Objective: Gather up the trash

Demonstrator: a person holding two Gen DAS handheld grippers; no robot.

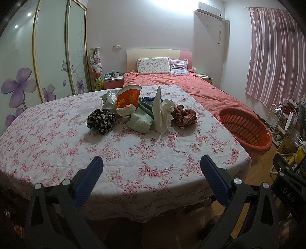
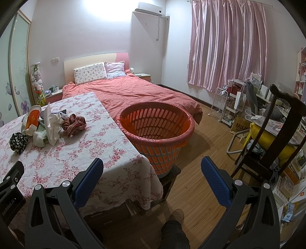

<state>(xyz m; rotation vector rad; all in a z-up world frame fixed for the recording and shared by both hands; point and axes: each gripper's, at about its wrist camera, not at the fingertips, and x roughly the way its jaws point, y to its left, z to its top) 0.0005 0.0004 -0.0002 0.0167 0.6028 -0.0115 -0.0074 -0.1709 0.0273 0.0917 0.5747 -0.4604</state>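
Trash [image 1: 145,113] sits heaped mid-table, basket [image 2: 156,130] (lined, empty) just beside, while left gripper [image 1: 152,164] and right gripper [image 2: 152,166] hover spread, holding nothing.

1. Strong glare blooms on the back wall [image 1: 153,11] near the ceiling in both views, washing it out.
2. The room is otherwise dim and pink-tinted.
3. Soft shadows fall beside the clutter on the counter [image 1: 133,149].
4. Fisheye bending curves the wardrobe [image 1: 55,53]; corners vignette black.
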